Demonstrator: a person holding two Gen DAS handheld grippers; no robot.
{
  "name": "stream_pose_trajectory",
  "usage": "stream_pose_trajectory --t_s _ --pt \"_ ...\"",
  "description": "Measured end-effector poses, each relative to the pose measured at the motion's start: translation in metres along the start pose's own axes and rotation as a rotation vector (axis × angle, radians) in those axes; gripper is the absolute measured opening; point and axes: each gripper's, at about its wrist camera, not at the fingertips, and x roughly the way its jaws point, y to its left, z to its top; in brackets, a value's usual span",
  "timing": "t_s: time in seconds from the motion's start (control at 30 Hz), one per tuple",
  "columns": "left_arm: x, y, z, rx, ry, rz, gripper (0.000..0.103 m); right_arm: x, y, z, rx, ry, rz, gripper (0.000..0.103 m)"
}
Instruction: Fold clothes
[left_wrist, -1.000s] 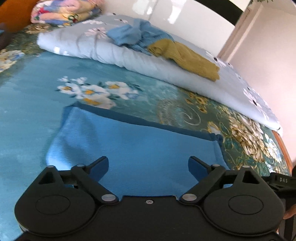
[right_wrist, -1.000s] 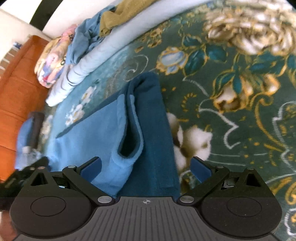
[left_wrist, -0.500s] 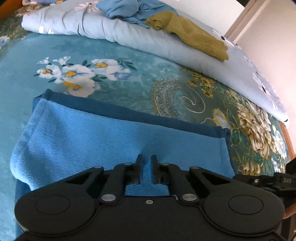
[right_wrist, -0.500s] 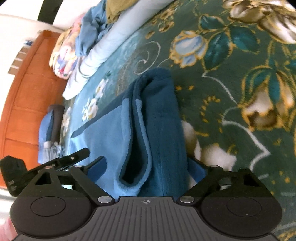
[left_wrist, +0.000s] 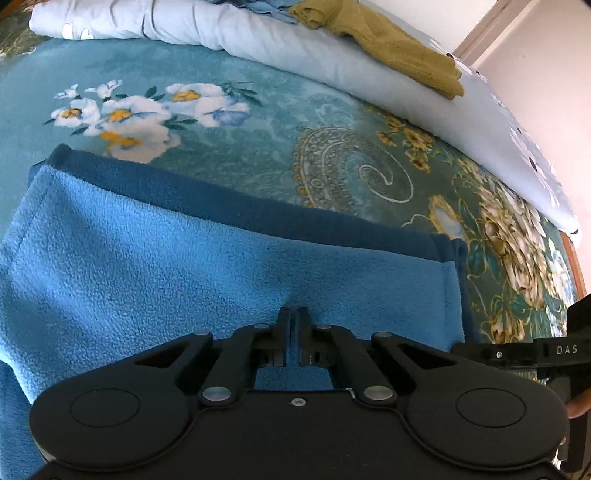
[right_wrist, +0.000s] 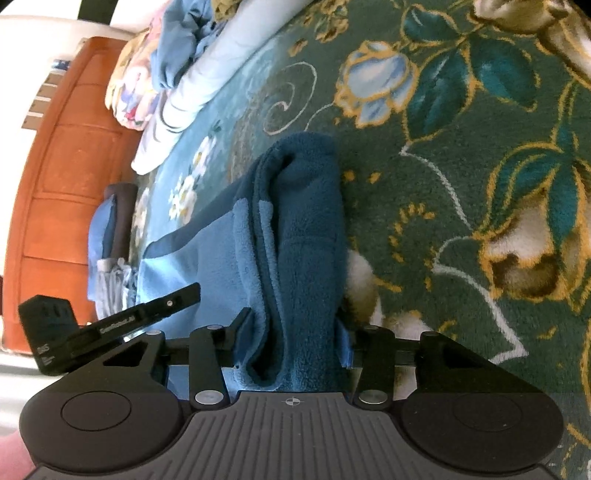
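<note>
- The left gripper (left_wrist: 293, 314) points steeply down at a blue fleece garment (left_wrist: 184, 266); its jaws are drawn fully together, tips at the light-blue pile; whether a pinch of fabric sits between them cannot be told
- The garment lies spread just ahead of and to both sides of that gripper; a darker navy band (left_wrist: 258, 218) runs along its far edge
- Beyond the garment spreads a floral bedspread (left_wrist: 332, 162); farther ahead lies a rolled pale quilt (left_wrist: 295, 48) with an olive garment (left_wrist: 399, 55) on top
- The right gripper (right_wrist: 293, 332) straddles the garment's folded end (right_wrist: 306, 240); its jaws are closing, the thick roll of fleece is between them, and both fingers already touch its sides
- To the left of the right gripper, the left tool's black body (right_wrist: 110, 325) reaches in over the light-blue cloth
- Far ahead and left of the right gripper: a crumpled blue garment (right_wrist: 181, 48) on the quilt, a wooden headboard (right_wrist: 70, 166) behind
</note>
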Motion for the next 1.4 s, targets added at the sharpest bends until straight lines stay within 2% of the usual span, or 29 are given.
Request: stream_pose_trajectory --t_s 0.07,0.13,0.2,0.27,0.3,0.33,0.37,0.4,0.47,0.63,0.87,1.1,1.2,1.3,1.4 --pt "-0.004 0.000 0.000 0.001 -0.010 -0.005 0.000 -0.001 0.000 0.000 0.003 -0.004 -0.001 0.042" --pt "-0.013 0.002 0.000 -0.010 -0.030 -0.016 0.000 -0.003 0.003 -0.002 0.007 -0.017 -0.006 0.047" --pt "-0.025 0.002 -0.001 -0.009 -0.058 -0.017 0.001 -0.007 0.012 -0.004 -0.022 -0.040 -0.046 0.048" --pt "-0.039 0.002 -0.003 0.010 -0.093 0.000 0.001 -0.013 0.024 -0.008 -0.072 -0.058 -0.095 0.058" --pt "-0.048 0.004 -0.005 0.023 -0.119 0.019 0.002 -0.019 0.030 -0.010 -0.101 -0.074 -0.117 0.064" --pt "-0.056 0.005 -0.007 0.033 -0.139 0.038 0.003 -0.024 0.037 -0.012 -0.130 -0.092 -0.137 0.064" --pt "-0.063 0.009 -0.009 0.030 -0.156 0.061 0.007 -0.030 0.043 -0.014 -0.153 -0.108 -0.154 0.064" --pt "-0.070 0.014 -0.011 0.023 -0.173 0.087 0.017 -0.035 0.047 -0.016 -0.166 -0.121 -0.166 0.064" --pt "-0.082 0.024 -0.017 -0.002 -0.200 0.140 0.024 -0.039 0.052 -0.020 -0.153 -0.118 -0.136 0.064" --pt "-0.093 0.063 -0.030 -0.149 -0.175 0.258 0.026 -0.026 0.058 -0.033 -0.124 -0.066 -0.128 0.064" --pt "-0.098 0.101 -0.035 -0.356 -0.208 0.191 0.032 -0.012 0.041 -0.044 0.041 -0.027 -0.096 0.057" --pt "-0.112 0.109 -0.050 -0.397 -0.224 0.223 0.040 -0.001 0.038 -0.045 0.101 -0.047 -0.082 0.057" --pt "-0.106 0.115 -0.051 -0.410 -0.199 0.184 0.040 0.003 0.037 -0.041 0.126 -0.077 -0.069 0.057" --pt "-0.100 0.124 -0.050 -0.449 -0.213 0.147 0.040 0.003 0.036 -0.040 0.165 -0.110 -0.046 0.057" --pt "-0.093 0.140 -0.054 -0.556 -0.213 0.088 0.040 0.004 0.038 -0.039 0.167 -0.130 -0.050 0.046"
